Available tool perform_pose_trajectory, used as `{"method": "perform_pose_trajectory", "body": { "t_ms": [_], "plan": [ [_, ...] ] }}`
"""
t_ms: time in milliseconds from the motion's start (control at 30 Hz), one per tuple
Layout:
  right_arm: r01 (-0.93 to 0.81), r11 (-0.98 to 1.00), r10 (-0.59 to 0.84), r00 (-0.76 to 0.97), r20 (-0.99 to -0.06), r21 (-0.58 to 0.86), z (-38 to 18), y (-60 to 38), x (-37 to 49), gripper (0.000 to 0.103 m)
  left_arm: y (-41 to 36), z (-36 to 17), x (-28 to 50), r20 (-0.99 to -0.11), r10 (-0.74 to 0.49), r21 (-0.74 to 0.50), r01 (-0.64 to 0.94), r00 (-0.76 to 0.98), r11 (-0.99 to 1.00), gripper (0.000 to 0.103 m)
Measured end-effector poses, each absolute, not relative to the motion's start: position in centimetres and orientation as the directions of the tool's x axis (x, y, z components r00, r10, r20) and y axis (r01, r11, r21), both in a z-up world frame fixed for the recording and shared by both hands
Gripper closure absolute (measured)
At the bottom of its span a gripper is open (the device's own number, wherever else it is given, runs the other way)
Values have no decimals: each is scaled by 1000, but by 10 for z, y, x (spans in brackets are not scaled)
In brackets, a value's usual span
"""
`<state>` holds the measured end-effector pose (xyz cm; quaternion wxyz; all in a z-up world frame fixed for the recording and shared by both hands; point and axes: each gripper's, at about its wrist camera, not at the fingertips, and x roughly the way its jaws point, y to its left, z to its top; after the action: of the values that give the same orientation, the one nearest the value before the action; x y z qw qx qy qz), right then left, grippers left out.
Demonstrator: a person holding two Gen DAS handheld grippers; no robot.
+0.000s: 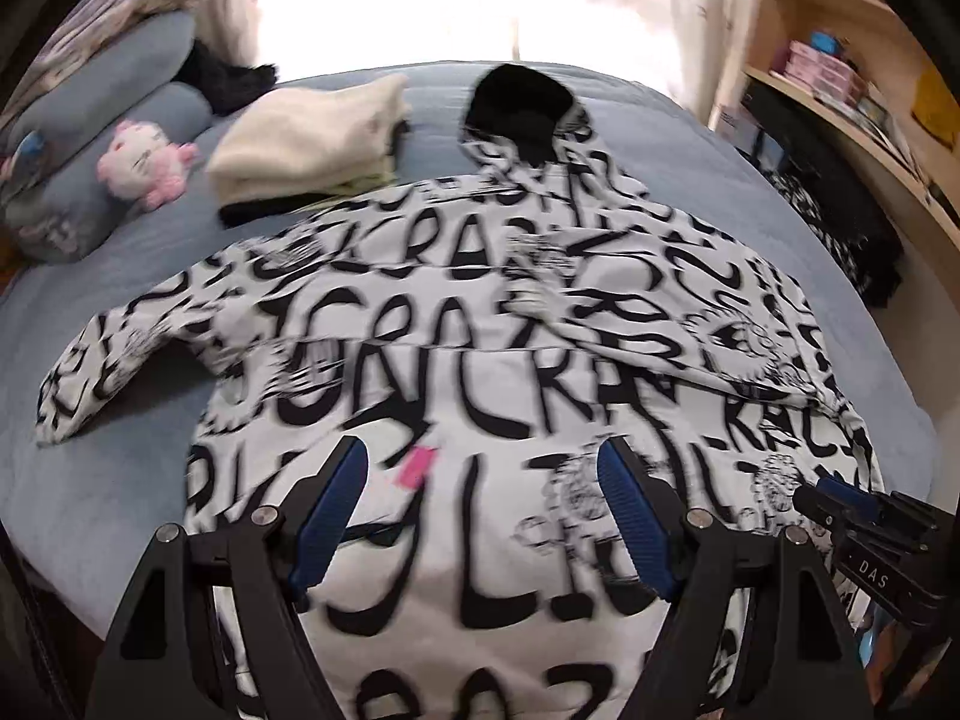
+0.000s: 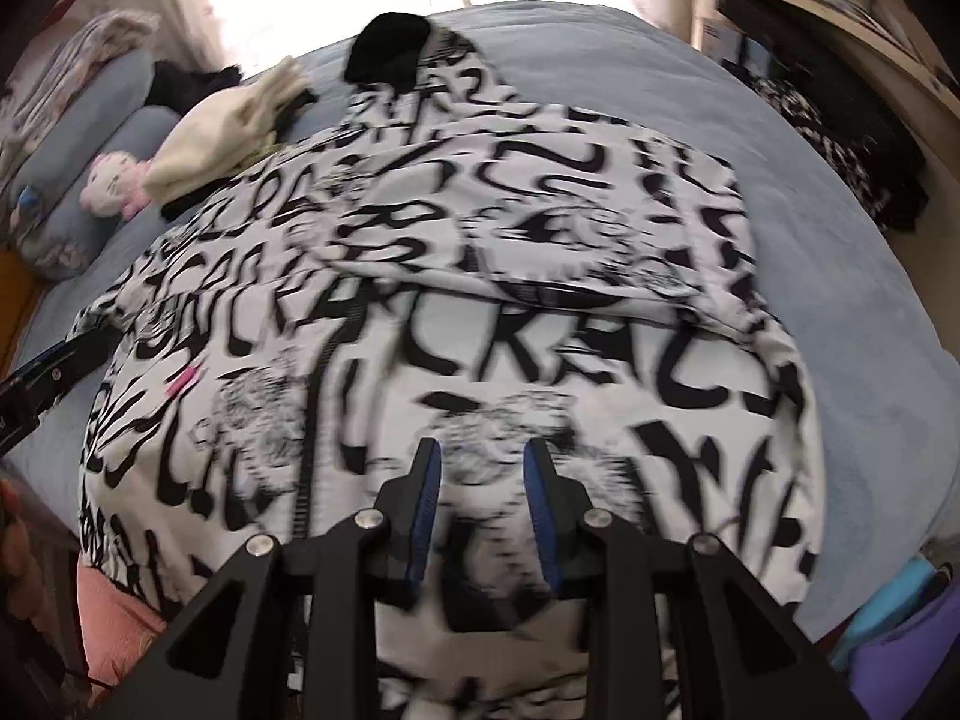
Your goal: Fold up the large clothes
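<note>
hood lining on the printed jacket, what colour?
Black, against the white black-lettered jacket. The hood lining shows best in the left wrist view.

I'm working in a home bedroom: a bed (image 1: 150, 312) with a blue cover, grey pillows (image 1: 108, 120) and a pink plush toy (image 1: 144, 162) at its head, a curtained bright window (image 1: 384, 0), and wooden shelves (image 1: 840, 60) holding boxes and books.
</note>
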<state>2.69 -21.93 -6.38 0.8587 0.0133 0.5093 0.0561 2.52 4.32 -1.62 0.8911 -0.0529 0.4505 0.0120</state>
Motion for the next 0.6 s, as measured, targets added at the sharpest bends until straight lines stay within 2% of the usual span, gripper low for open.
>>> {"method": "perform_pose_trajectory", "body": {
  "t_ms": [400, 600],
  "plan": [
    [-268, 963, 156, 493, -856, 21, -50, -105, 33, 75, 143, -22, -3, -795, 8, -124, -176, 606, 977, 25],
    [-335, 942, 193, 509, -839, 13, -44, -48, 42, 75, 210, -20, -7, -777, 97, -100, -275, 621, 956, 25]
  ]
}}
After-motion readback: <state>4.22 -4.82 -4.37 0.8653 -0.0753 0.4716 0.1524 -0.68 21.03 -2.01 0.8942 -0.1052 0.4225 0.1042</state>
